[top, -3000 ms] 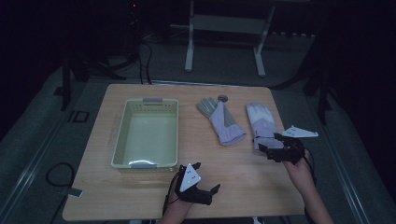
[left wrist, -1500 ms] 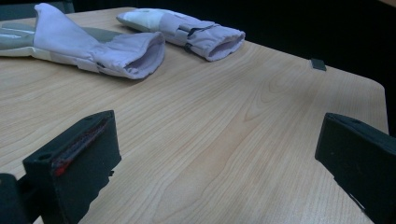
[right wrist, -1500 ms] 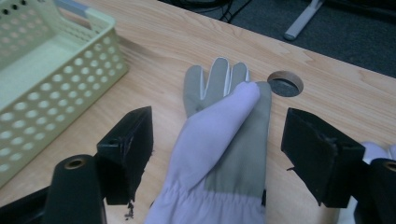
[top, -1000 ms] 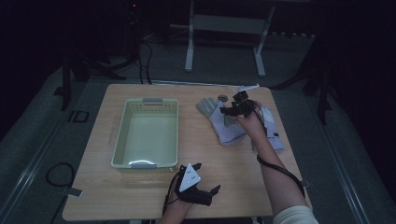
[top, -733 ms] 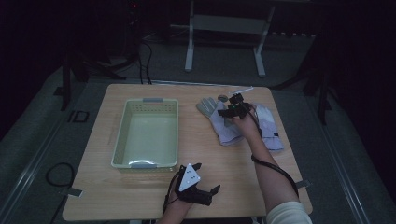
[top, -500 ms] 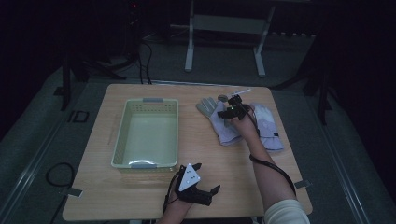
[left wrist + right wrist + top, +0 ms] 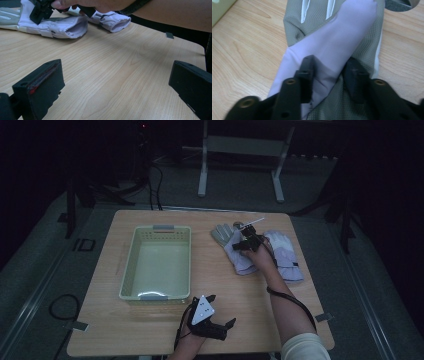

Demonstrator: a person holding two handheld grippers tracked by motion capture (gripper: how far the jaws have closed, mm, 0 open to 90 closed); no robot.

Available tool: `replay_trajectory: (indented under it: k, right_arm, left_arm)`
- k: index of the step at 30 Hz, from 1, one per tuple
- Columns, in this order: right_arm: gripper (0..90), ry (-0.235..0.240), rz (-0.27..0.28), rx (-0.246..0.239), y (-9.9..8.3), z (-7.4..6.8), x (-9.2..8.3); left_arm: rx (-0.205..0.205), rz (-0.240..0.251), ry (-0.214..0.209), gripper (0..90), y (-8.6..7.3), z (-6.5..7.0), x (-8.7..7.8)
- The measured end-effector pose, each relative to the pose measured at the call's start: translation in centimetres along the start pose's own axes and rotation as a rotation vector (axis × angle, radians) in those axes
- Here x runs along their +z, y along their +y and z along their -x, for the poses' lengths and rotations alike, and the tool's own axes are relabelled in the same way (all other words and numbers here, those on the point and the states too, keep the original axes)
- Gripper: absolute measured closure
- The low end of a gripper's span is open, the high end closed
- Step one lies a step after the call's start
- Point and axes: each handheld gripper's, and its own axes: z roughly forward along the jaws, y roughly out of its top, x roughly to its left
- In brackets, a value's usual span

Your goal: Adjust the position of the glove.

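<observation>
The right gripper (image 7: pixel 239 245) has its jaws pressed down onto the nearer work glove (image 7: pixel 329 50), lilac fabric bunched between them, clamped or nearly so; this looks like the pick-up step. A second glove (image 7: pixel 285 255) lies just beyond its outer side; the pale green basket (image 7: pixel 131 265) sits well off to its inner side, seemingly the destination. Next would come a firm pinch, a lift, a carry across. The left gripper (image 7: pixel 220 325) rests on the table (image 7: pixel 112 75), jaws spread wide, holding nothing.
</observation>
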Motion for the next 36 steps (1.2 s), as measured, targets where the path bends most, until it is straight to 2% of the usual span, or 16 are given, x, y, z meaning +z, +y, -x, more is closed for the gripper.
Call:
replay_trajectory:
  k: [2, 3, 5, 6, 8, 13, 16, 18, 25, 28, 29, 30, 32, 34, 36]
  right_arm:
    - [65.4, -0.001, -0.002, -0.014, 0.0, -0.1, 0.0]
    - [71.2, -0.002, -0.003, -0.002, 0.0, -0.1, 0.0]
    - [71.2, -0.003, 0.002, 0.006, 0.0, -0.1, -0.1]
    - [76.1, -0.002, 0.01, 0.016, -0.1, -0.2, -0.1]
    - [79.5, -0.001, 0.023, 0.03, -0.2, -0.2, -0.2]
    - [82.0, 0.018, 0.037, 0.129, -0.3, 0.1, -1.0]
    - [82.9, 0.014, 0.045, 0.143, -0.3, -0.1, -1.5]
    - [83.5, -0.003, 0.052, 0.139, -0.2, -0.5, -2.3]
    - [83.7, -0.012, 0.087, 0.166, 0.1, -1.4, -4.2]
    - [83.6, -0.012, 0.133, 0.181, 0.1, -2.2, -6.3]
    - [83.6, -0.012, 0.133, 0.181, 0.1, -2.2, -6.3]
    - [83.6, -0.01, 0.159, 0.199, 0.1, -2.5, -7.5]
    - [83.6, -0.019, 0.18, 0.215, -0.1, -2.9, -8.6]
    - [83.6, -0.016, 0.19, 0.224, -0.2, -3.0, -9.2]
    - [83.6, -0.039, 0.214, 0.234, -0.6, -3.8, -10.6]
  left_arm:
    - [-0.001, -0.001, 0.0, 0.1, 0.0, 0.0, 0.0]
    - [-0.004, -0.001, -0.001, 0.1, 0.0, 0.0, 0.0]
    - [-0.004, -0.001, -0.001, 0.1, 0.0, 0.0, 0.0]
    - [-0.004, -0.001, -0.001, 0.1, 0.0, -0.1, 0.0]
    - [-0.004, -0.001, -0.001, 0.1, 0.0, 0.0, 0.0]
    - [-0.004, -0.002, -0.002, 0.1, 0.0, -0.1, 0.0]
    - [-0.005, -0.001, -0.002, 0.1, 0.0, -0.1, 0.0]
    - [-0.004, -0.002, -0.002, 0.1, 0.0, 0.0, 0.0]
    - [-0.001, -0.002, 0.002, 0.1, 0.0, 0.0, 0.0]
    - [0.0, -0.002, 0.005, 0.1, 0.0, 0.1, 0.0]
    - [0.0, -0.002, 0.005, 0.1, 0.0, 0.1, 0.0]
    - [0.003, -0.003, 0.008, 0.1, 0.0, 0.1, 0.0]
    - [0.003, -0.003, 0.008, 0.1, 0.0, 0.1, 0.0]
    - [0.006, -0.004, 0.011, 0.1, 0.0, 0.1, 0.0]
    - [0.006, -0.004, 0.014, 0.1, 0.0, 0.1, 0.0]
